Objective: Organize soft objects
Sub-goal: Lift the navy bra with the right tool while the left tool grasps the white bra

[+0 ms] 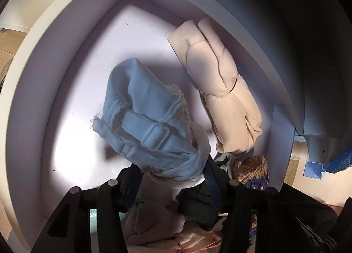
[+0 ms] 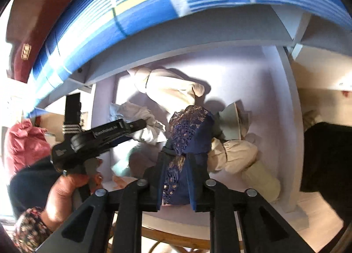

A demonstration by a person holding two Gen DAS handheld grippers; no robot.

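The left gripper [image 1: 173,178] grasps a blue cloth [image 1: 149,121] over the shelf [image 1: 72,103]; the right gripper [image 2: 176,178] grasps a lace cloth [image 2: 189,129] near the beige roll [image 1: 222,81] at the back edge.

- Light blue denim garment [image 1: 151,125] with frayed whitish edges, at centre of the left wrist view.
- Peach-beige rolled cloth [image 1: 222,85] at 1 o'clock from it.
- Navy cloth with gold-brown lace pattern [image 2: 189,134], centre of the right wrist view.
- Pale lavender-white shelf compartment [image 1: 72,90].
- Blue board with white stripes and a yellow patch [image 2: 154,2] at 12 o'clock.
- Pink-red bag [image 2: 24,143] at 9 o'clock.
- Black grippers: left gripper [image 2: 140,124], right gripper [image 2: 176,178].
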